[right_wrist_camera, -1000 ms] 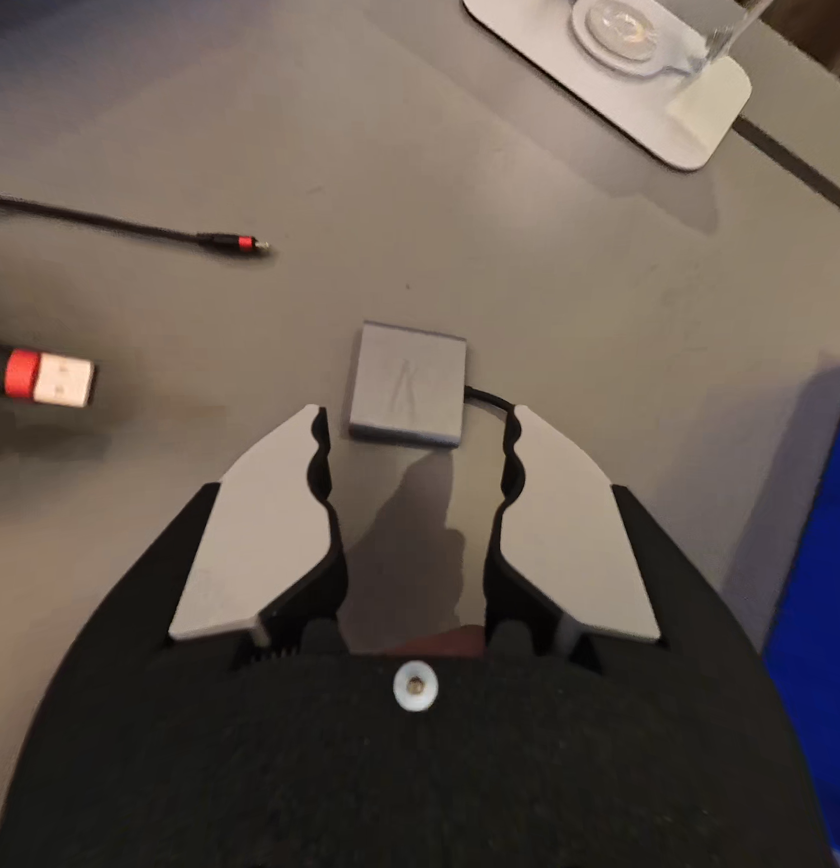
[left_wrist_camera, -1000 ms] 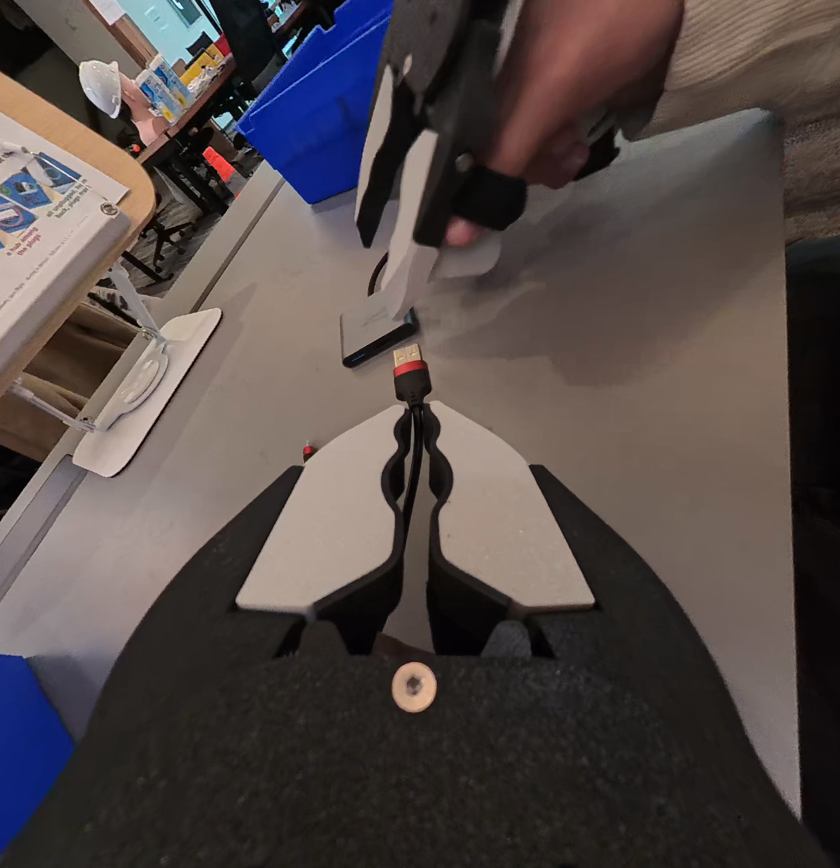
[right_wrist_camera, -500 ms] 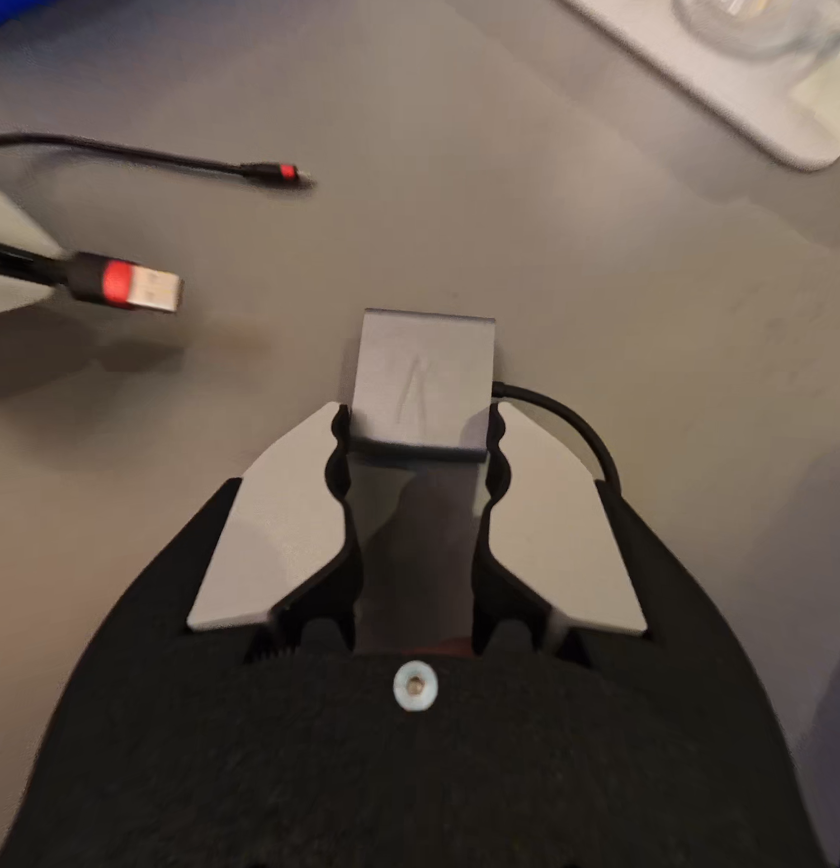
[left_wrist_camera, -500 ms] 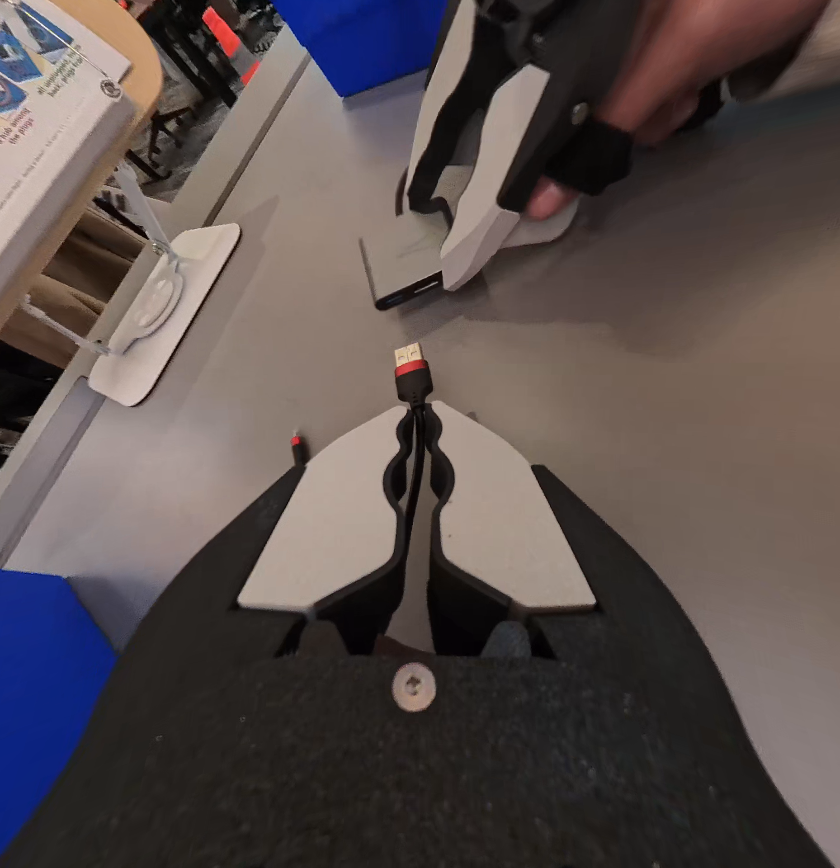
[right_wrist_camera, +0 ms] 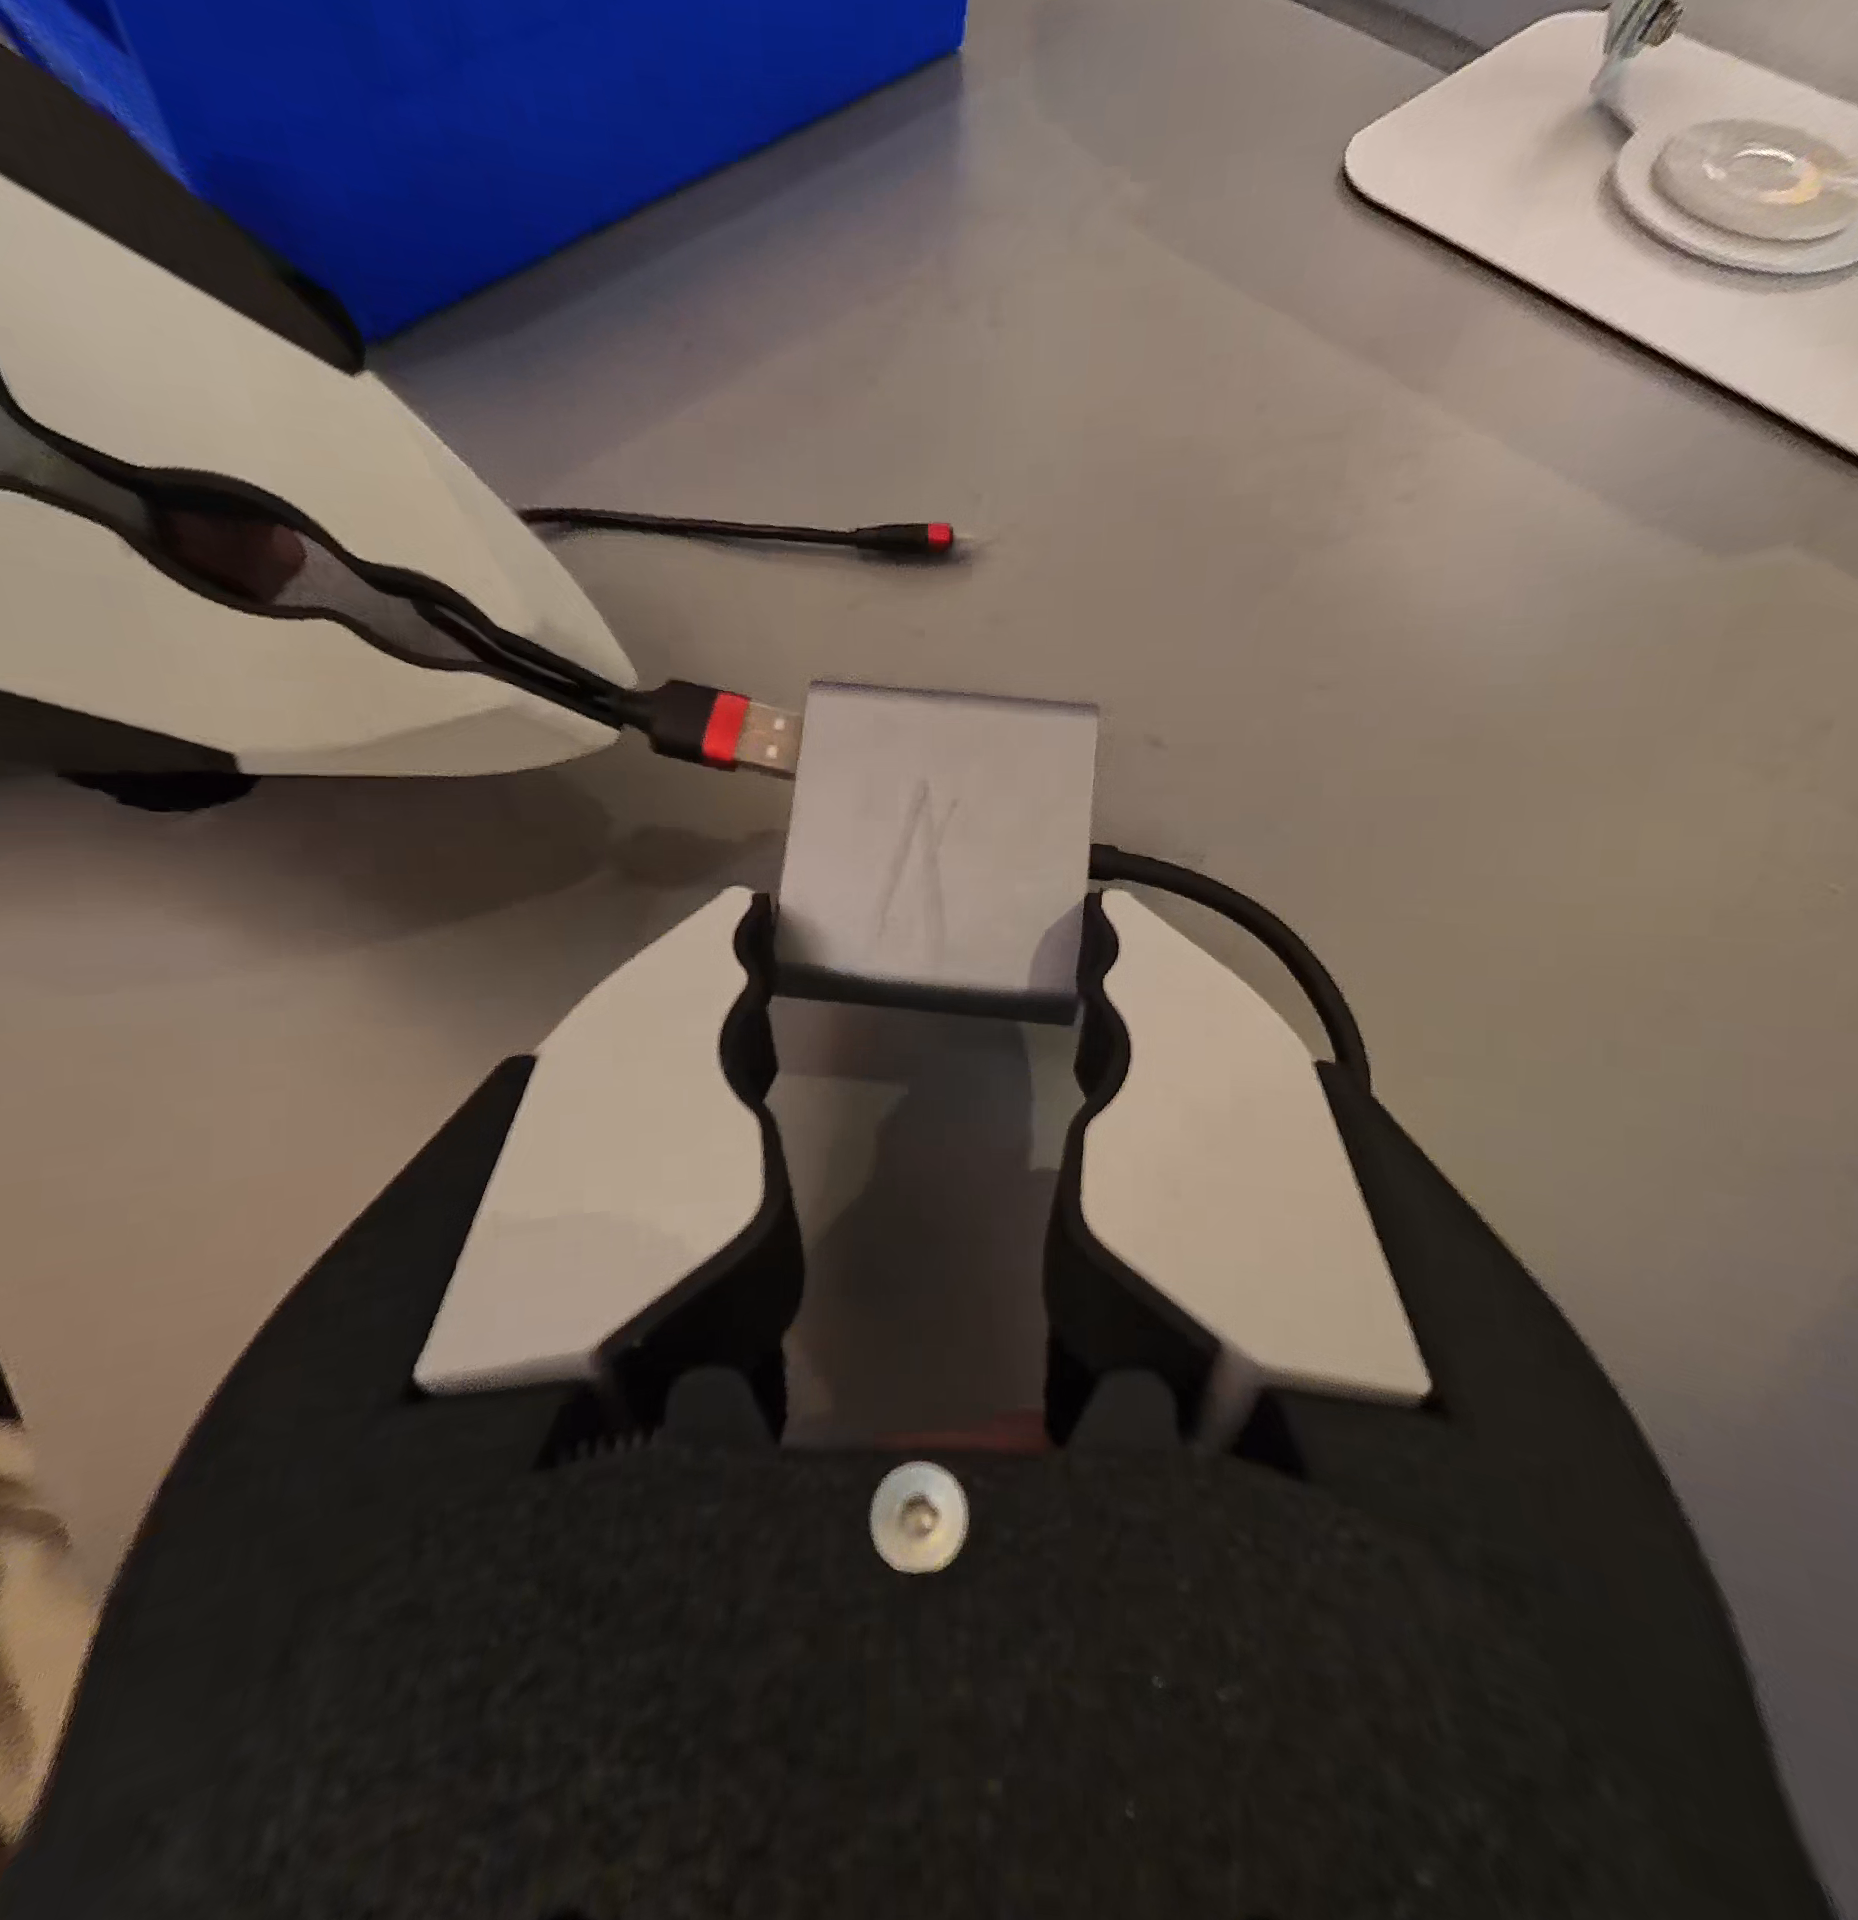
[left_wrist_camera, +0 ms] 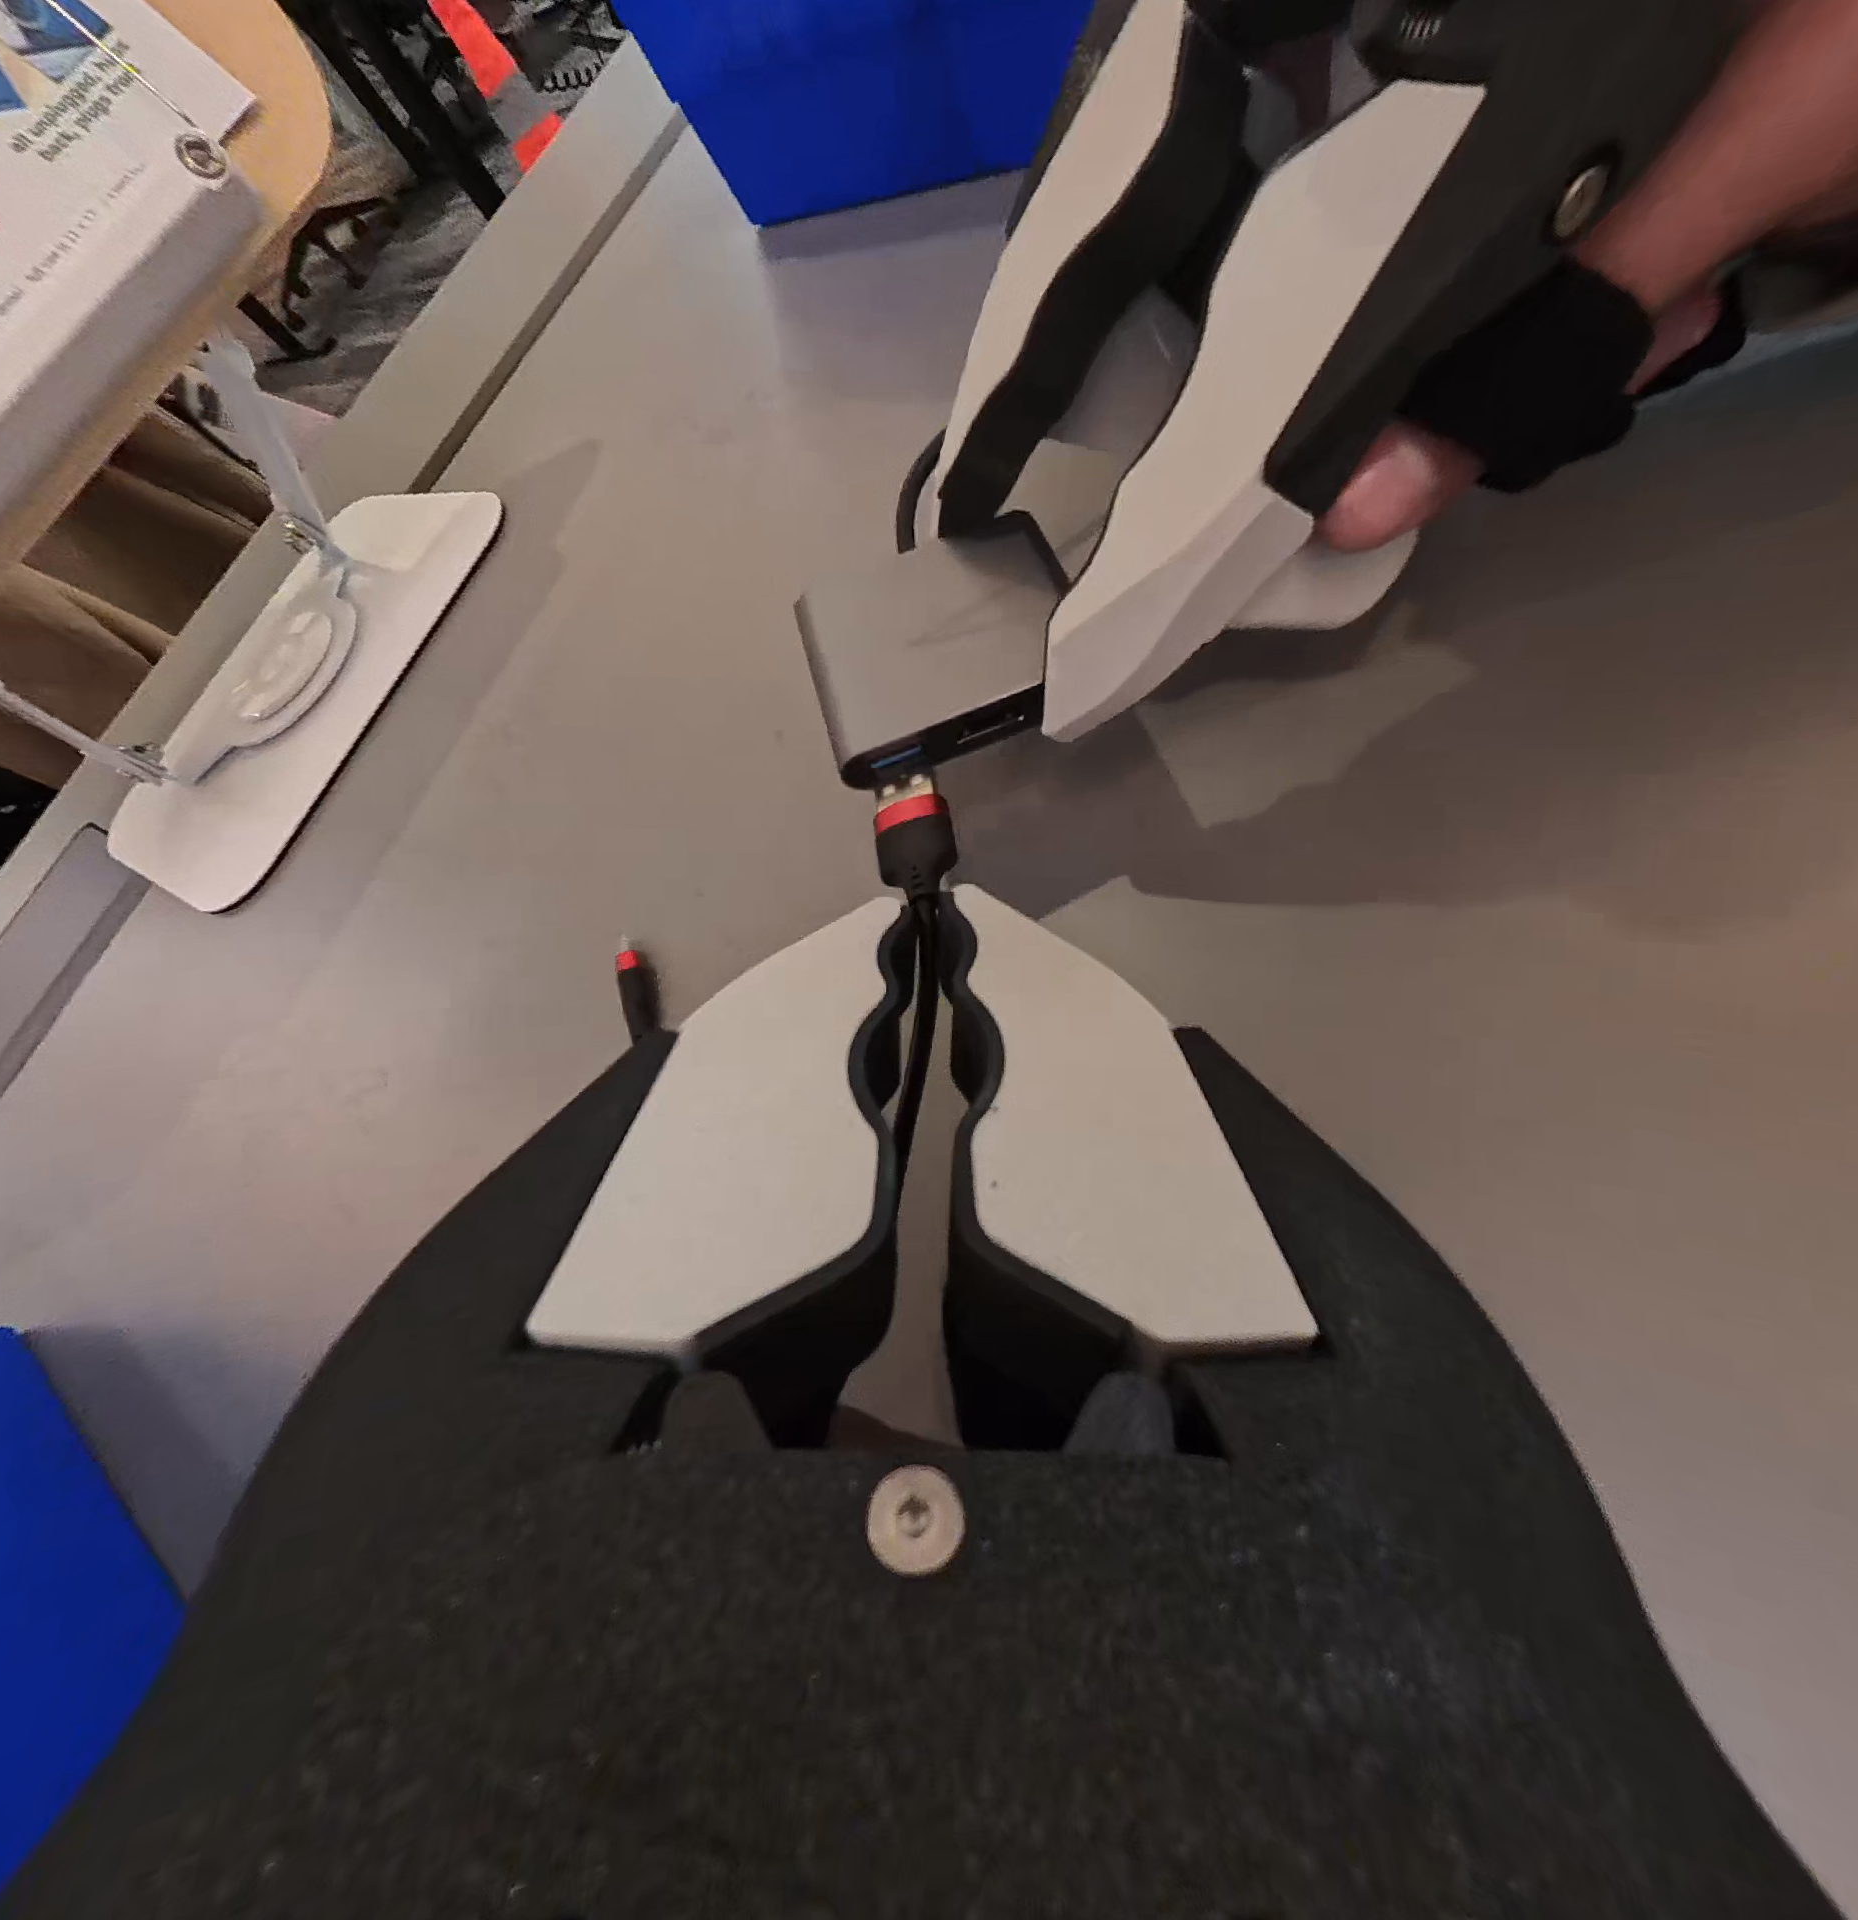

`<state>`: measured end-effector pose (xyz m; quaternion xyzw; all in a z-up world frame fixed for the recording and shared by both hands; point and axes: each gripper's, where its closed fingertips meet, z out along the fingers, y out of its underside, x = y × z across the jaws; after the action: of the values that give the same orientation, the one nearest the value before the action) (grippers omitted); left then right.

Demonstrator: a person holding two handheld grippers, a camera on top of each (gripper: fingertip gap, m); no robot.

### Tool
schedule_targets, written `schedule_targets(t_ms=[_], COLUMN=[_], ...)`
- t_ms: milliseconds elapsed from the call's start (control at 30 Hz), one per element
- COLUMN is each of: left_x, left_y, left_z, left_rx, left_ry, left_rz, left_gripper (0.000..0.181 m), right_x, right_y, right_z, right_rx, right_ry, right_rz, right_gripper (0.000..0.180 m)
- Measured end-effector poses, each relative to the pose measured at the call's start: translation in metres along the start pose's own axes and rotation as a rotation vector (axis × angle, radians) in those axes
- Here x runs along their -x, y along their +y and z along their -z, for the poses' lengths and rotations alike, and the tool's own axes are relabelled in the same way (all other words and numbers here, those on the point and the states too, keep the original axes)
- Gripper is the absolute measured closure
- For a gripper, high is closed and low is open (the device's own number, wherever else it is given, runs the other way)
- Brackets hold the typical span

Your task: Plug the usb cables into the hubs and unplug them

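Right now the left tongs (left_wrist_camera: 920, 904) are pinched narrow on the black usb cable (left_wrist_camera: 917, 1039), gripping the cord just behind the red-banded plug (left_wrist_camera: 909, 810), w/ the plug sticking out past the tips. Right tongs (right_wrist_camera: 925, 935) are closed onto the sides of the grey hub (right_wrist_camera: 940, 821), holding its near end; the far end tilts up off the table (right_wrist_camera: 1424, 727) in the right wrist view.

Plug tip sits right at the hub's blue port (left_wrist_camera: 897, 756) in the left wrist view; can't tell if it's entered yet. From the right wrist view the metal end looks level w/ the hub's left edge, prob. not seated.

Handling, as a guess: hub is small, light, rigid, smooth metal-looking shell, so it'll slide or pivot unless squeezed on the flat sides well back from the ports, as now. Its own black lead (right_wrist_camera: 1278, 945) curls off to the right and may tug. The cable is soft and floppy; held on the cord, the plug can droop or twist, so a grip nearer the stiff plug body would steer better. Cable's other small red-tipped end (right_wrist_camera: 909, 536) lies loose on the table, near a blue bin (right_wrist_camera: 489, 135).
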<state>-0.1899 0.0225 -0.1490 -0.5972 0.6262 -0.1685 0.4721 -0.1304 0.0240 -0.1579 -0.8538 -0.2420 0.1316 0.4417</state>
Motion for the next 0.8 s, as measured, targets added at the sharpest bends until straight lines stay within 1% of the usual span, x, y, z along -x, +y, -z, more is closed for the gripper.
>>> schedule_targets(t_ms=[167, 433, 800], left_x=[-0.0019, -0.0026, -0.0053], left_y=[0.0010, 0.0072, 0.0021], left_z=[0.0018, -0.0011, -0.0004], left_rx=[-0.017, 0.011, -0.016], left_ry=[0.007, 0.000, 0.017], left_rz=[-0.001, -0.016, 0.013], left_gripper=[0.177, 0.177, 0.178], right_x=[0.0009, 0.0055, 0.0075], right_y=[0.0056, 0.0076, 0.0056], right_z=[-0.0053, -0.0079, -0.0060], right_rx=[0.033, 0.039, 0.012], right_ry=[0.002, -0.020, -0.066], right_rz=[-0.006, -0.006, -0.054], right_gripper=[0.124, 0.124, 0.124])
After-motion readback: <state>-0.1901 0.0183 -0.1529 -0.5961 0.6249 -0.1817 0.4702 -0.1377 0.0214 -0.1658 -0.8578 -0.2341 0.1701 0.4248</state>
